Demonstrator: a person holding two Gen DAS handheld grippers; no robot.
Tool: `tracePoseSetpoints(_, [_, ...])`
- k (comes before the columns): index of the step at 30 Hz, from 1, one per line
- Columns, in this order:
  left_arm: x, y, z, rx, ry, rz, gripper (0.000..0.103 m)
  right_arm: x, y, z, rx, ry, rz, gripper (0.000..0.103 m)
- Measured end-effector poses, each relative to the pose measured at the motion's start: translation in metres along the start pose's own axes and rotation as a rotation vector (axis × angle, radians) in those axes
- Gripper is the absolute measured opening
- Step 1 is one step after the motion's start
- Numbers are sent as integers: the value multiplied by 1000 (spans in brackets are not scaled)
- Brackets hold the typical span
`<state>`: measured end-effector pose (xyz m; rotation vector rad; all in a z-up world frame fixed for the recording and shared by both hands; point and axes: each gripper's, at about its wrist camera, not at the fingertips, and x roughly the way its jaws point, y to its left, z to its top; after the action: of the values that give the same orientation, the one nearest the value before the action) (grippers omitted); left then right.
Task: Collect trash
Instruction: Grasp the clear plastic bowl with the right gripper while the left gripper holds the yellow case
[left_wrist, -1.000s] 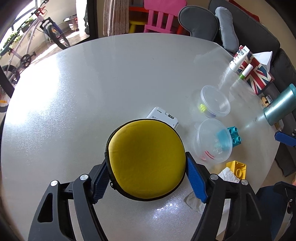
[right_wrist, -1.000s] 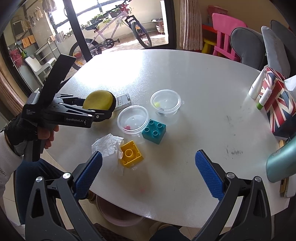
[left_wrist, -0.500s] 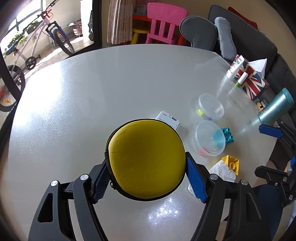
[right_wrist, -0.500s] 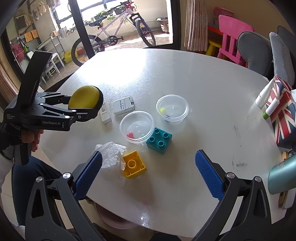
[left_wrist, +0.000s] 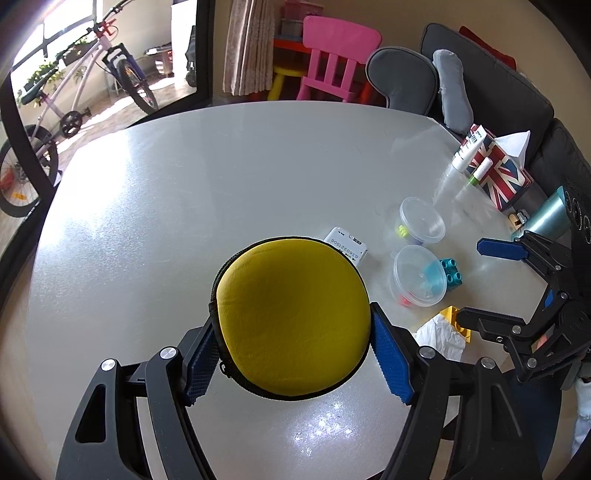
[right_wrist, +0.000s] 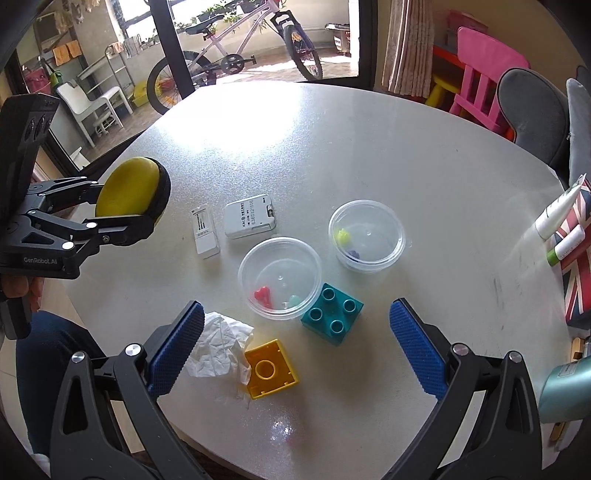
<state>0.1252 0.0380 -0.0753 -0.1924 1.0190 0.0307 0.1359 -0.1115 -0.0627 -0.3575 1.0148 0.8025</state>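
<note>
1. Surface: a round, pale, glossy table with window glare across it. Behind it stand a pink child's chair, a grey cushioned seat and a bicycle by the glass door.
2. Your left gripper: the blue ribbed pads are clamped on either side of a round yellow zip case, held above the table. The case has a smooth, domed yellow face and a black zipped edge.
3. Your right gripper: the fingers are spread wide and hold nothing. The left pad sits just beside the crumpled white tissue; whether they touch cannot be told.
4. Trash: the tissue lies near the table's front edge, between your right fingers towards the left one, touching a hollow yellow block.
5. Ahead of the right fingers: a teal studded block against a clear plastic tub holding small coloured bits, and a second tub beyond.
6. Left of the tubs: a flat white card device and a slim white box.
7. Far right: a Union Jack tissue box with two white tubes, and a teal metallic bottle.
</note>
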Motion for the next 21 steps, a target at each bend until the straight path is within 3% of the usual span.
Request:
tracePoseSetpoints(18, [-3, 9, -2, -29, -7, -2, 72, 41, 15, 21, -48, 97, 22, 98])
tracePoseSetpoints(21, [-3, 11, -2, -33, -7, -4, 72, 46, 16, 23, -52, 110, 21, 93])
